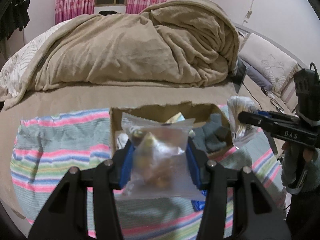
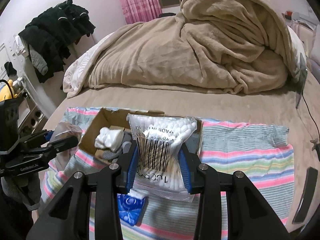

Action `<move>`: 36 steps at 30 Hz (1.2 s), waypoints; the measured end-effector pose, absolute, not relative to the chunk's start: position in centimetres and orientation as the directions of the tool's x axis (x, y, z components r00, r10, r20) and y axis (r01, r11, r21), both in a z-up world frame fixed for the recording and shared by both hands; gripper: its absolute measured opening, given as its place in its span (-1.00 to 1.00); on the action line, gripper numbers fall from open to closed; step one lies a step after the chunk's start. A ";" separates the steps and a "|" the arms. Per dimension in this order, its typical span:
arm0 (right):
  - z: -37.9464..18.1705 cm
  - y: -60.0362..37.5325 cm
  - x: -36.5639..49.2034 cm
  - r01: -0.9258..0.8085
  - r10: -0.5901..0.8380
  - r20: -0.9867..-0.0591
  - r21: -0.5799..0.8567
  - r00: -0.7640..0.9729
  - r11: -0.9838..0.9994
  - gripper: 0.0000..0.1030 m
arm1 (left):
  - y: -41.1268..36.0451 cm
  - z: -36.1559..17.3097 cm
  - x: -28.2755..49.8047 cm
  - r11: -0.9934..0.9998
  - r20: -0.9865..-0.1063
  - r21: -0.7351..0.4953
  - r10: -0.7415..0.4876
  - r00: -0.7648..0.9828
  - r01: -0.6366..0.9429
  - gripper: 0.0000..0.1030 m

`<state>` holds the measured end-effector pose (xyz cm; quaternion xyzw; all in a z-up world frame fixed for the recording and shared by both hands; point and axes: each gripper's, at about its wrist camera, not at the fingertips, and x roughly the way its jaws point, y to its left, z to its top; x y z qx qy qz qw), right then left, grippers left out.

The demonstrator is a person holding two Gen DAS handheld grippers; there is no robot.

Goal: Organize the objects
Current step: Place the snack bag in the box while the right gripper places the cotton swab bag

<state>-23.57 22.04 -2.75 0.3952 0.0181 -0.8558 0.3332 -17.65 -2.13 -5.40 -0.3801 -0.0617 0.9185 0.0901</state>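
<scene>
Between the blue pads of the left gripper (image 1: 160, 156) sits a clear zip bag of small yellowish and brown items (image 1: 160, 160), pinched at both sides and held just above the striped towel (image 1: 60, 156) spread on the bed (image 1: 80, 98); what the items are is too blurred to tell. Just ahead of this gripper stands an open cardboard box (image 1: 200, 110) with torn flaps, resting on the towel, and the bag's upper edge overlaps the box's opening from this view. To the right, the right gripper (image 2: 160, 160) pinches a clear bag of cotton swabs (image 2: 160, 140) printed with a barcode, its fingers closed against the bag's sides, with the bag's top reaching over the near right part of the same box. Inside the box, left of the swab bag, lie a crumpled white wad (image 2: 109, 138) and some grey fabric (image 2: 118, 152). Below the right gripper, a blue packet (image 2: 130, 210) lies flat on the towel, with a small white piece touching its upper edge. Beyond the box, a rumpled beige blanket (image 2: 180, 60) is heaped across the bed, and pink curtains (image 1: 76, 2) hang behind it. Far to the left of the right gripper, dark clothes (image 2: 54, 34) are piled against the wall
</scene>
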 end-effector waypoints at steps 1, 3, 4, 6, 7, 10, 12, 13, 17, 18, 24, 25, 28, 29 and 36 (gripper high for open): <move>-2.9 21.8 -24.0 0.583 -0.555 -0.690 0.233 -0.465 -0.778 -0.22 | -2.3 -5.4 -18.1 -0.977 -0.687 -0.177 0.208 -0.696 -0.117 -0.04; -3.1 21.3 -24.8 0.583 -0.550 -0.694 0.228 -0.464 -0.780 -0.22 | -2.5 -5.5 -18.8 -0.978 -0.687 -0.173 0.202 -0.697 -0.113 -0.04; -3.3 21.1 -25.1 0.583 -0.546 -0.697 0.223 -0.464 -0.781 -0.22 | -2.7 -5.6 -19.1 -0.979 -0.687 -0.173 0.200 -0.698 -0.110 -0.04; -3.7 20.5 -25.7 0.585 -0.542 -0.706 0.220 -0.457 -0.780 -0.22 | -3.5 -6.1 -20.1 -0.978 -0.692 -0.186 0.199 -0.693 -0.096 -0.04; -4.0 20.1 -26.0 0.586 -0.539 -0.711 0.220 -0.452 -0.780 -0.22 | -3.8 -6.3 -20.6 -0.977 -0.695 -0.195 0.202 -0.690 -0.090 -0.04; -4.7 19.3 -26.8 0.588 -0.536 -0.721 0.220 -0.439 -0.778 -0.22 | -4.4 -6.9 -21.8 -0.976 -0.702 -0.203 0.203 -0.683 -0.082 -0.04; -5.3 18.9 -27.4 0.586 -0.531 -0.730 0.222 -0.430 -0.779 -0.22 | -4.6 -7.3 -22.4 -0.976 -0.706 -0.202 0.201 -0.679 -0.079 -0.04; -5.6 18.6 -27.7 0.583 -0.528 -0.735 0.223 -0.425 -0.781 -0.22 | -4.7 -7.7 -23.0 -0.976 -0.710 -0.202 0.200 -0.675 -0.077 -0.04; -7.1 17.9 -28.9 0.579 -0.506 -0.766 0.219 -0.396 -0.785 -0.18 | -4.9 -8.9 -24.5 -0.976 -0.724 -0.207 0.200 -0.660 -0.068 -0.04; -7.3 17.7 -29.0 0.579 -0.499 -0.772 0.214 -0.393 -0.787 -0.10 | -4.9 -9.3 -24.8 -0.976 -0.729 -0.209 0.201 -0.654 -0.066 -0.04; -6.5 18.7 -29.2 0.560 -0.495 -0.740 0.194 -0.456 -0.805 0.12 | -4.5 -10.9 -26.3 -0.976 -0.762 -0.204 0.203 -0.615 -0.071 -0.02; -6.1 19.0 -29.1 0.559 -0.500 -0.727 0.193 -0.471 -0.806 0.12 | -4.4 -11.0 -26.5 -0.978 -0.763 -0.199 0.198 -0.615 -0.068 -0.01; -5.2 19.4 -29.0 0.576 -0.531 -0.689 0.198 -0.493 -0.793 0.12 | -4.4 -10.8 -26.7 -0.979 -0.768 -0.194 0.195 -0.611 -0.069 0.11; -5.2 19.1 -28.9 0.588 -0.537 -0.689 0.196 -0.487 -0.785 0.12 | -4.4 -10.7 -26.7 -0.980 -0.767 -0.188 0.187 -0.613 -0.065 0.12; -8.5 15.9 -29.6 0.643 -0.540 -0.745 0.198 -0.392 -0.740 0.12 | -4.7 -9.9 -26.2 -0.981 -0.761 -0.188 0.183 -0.623 -0.058 0.21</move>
